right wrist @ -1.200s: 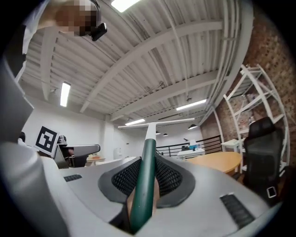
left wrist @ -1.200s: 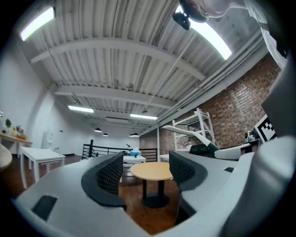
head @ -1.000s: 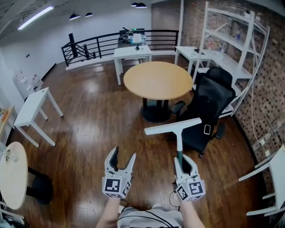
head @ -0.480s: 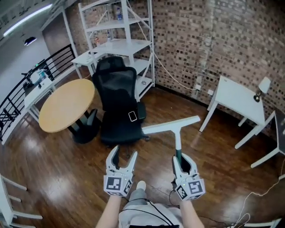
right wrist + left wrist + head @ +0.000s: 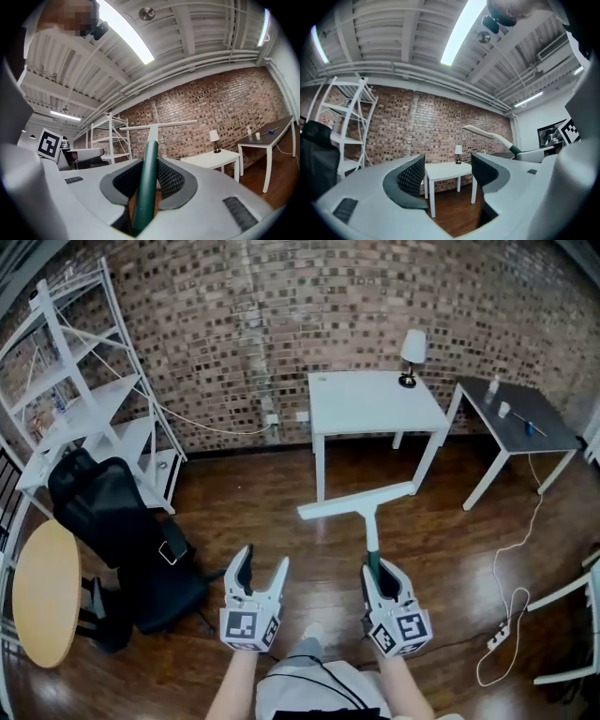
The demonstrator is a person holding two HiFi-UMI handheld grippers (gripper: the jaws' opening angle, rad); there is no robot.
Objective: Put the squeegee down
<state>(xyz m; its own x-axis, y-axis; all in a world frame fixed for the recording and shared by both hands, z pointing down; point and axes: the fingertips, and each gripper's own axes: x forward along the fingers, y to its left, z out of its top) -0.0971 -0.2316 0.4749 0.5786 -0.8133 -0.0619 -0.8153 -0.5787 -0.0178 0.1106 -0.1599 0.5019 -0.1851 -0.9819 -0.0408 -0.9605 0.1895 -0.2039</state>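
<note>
The squeegee (image 5: 360,504) has a green handle, a white stem and a long white blade; it stands upright in my right gripper (image 5: 380,579), which is shut on the handle. In the right gripper view the green handle (image 5: 147,182) runs up between the two pads to the blade (image 5: 157,124). My left gripper (image 5: 259,577) is held beside it at the same height, open, with nothing between its fingers. From the left gripper view the squeegee's blade (image 5: 483,133) shows at the right, past my left gripper (image 5: 443,171).
A white square table (image 5: 342,399) with a small lamp (image 5: 411,352) stands ahead against the brick wall. A dark table (image 5: 534,442) is at the right, white shelving (image 5: 67,390) and a black office chair (image 5: 122,531) at the left. A cable and power strip (image 5: 497,635) lie on the wooden floor.
The view has swung round: the round table and chair have slid off to the left, and the white table by the brick wall is now ahead. Both grippers keep their pose.
</note>
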